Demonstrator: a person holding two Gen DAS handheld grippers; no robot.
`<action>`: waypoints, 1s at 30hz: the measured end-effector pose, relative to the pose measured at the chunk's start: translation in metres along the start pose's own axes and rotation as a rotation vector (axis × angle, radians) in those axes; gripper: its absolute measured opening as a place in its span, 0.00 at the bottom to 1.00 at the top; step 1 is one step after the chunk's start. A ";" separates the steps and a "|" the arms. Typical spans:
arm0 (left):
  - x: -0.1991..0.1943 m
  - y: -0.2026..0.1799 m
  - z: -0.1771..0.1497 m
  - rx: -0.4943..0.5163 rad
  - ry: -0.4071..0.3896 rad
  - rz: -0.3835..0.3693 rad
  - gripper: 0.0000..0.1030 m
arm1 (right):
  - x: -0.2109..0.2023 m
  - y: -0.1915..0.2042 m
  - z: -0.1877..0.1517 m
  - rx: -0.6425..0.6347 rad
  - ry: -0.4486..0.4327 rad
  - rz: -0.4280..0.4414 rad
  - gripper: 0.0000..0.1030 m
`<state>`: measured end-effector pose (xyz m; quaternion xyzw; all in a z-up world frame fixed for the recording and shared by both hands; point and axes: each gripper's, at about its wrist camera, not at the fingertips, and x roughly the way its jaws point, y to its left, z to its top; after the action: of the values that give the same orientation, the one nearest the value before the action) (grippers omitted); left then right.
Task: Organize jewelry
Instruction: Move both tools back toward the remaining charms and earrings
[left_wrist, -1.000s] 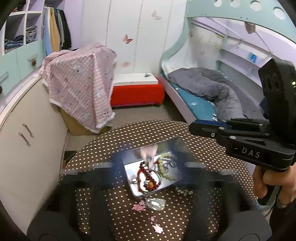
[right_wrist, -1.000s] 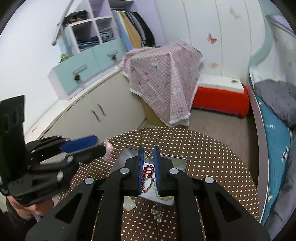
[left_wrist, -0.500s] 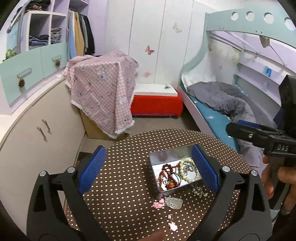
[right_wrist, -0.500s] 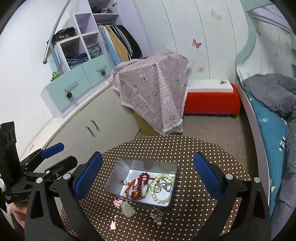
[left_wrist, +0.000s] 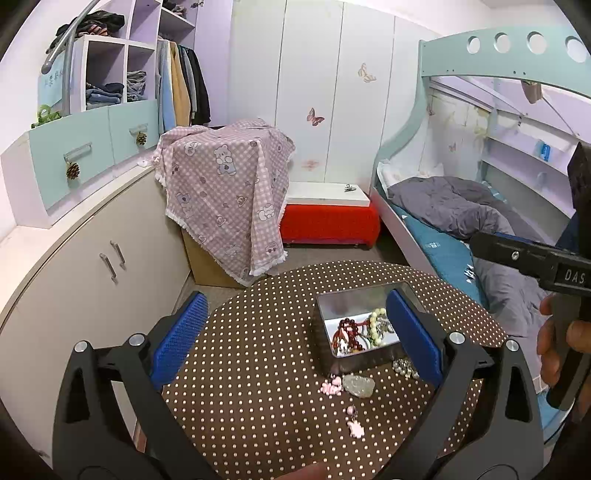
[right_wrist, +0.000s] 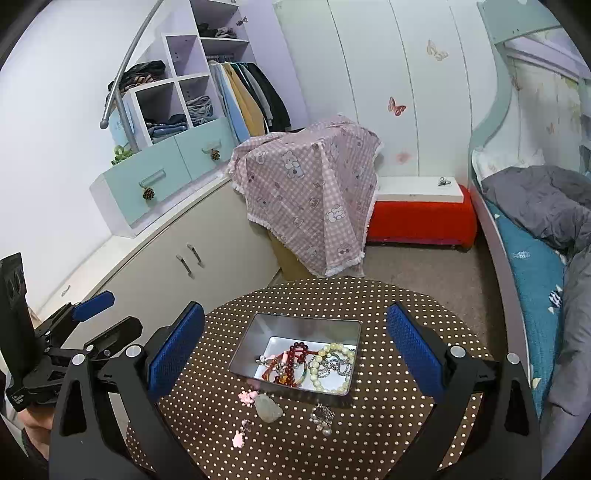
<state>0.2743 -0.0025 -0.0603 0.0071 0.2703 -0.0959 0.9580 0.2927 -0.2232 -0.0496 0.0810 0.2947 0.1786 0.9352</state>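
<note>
A metal tin (right_wrist: 258, 325) (left_wrist: 332, 299) sits on a round brown polka-dot table (right_wrist: 388, 302) (left_wrist: 266, 314). It holds a red bead bracelet (right_wrist: 297, 349), a pale bead bracelet (right_wrist: 325, 369) and chains. In front of it lie a pale stone pendant (right_wrist: 269, 408) (left_wrist: 357, 384), pink flower pieces (right_wrist: 247, 397) (left_wrist: 331, 387) and a silver cluster (right_wrist: 322, 415). My left gripper (left_wrist: 297, 338) and right gripper (right_wrist: 295, 349) are both open, empty and held above the table. The left gripper (right_wrist: 99, 314) also shows at the left of the right wrist view.
A curved beige cabinet (right_wrist: 177, 254) runs along the left. A box under a pink checked cloth (right_wrist: 310, 192) and a red bench (right_wrist: 421, 218) stand behind the table. A bunk bed with a grey duvet (right_wrist: 543, 199) is at the right.
Both grippers opened from shut and pulled up and back from the tin. The jewelry in the tin and on the table has stayed put.
</note>
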 end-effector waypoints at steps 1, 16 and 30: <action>-0.002 0.001 -0.002 0.001 -0.002 0.002 0.93 | -0.003 0.001 -0.002 -0.003 -0.004 -0.004 0.92; -0.013 0.001 -0.047 0.018 0.049 0.038 0.93 | -0.019 -0.009 -0.046 -0.001 0.030 -0.067 0.92; 0.005 -0.017 -0.093 0.053 0.152 -0.007 0.93 | -0.007 -0.029 -0.089 0.039 0.100 -0.125 0.92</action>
<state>0.2273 -0.0137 -0.1421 0.0386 0.3399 -0.1057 0.9337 0.2438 -0.2487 -0.1260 0.0715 0.3487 0.1181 0.9270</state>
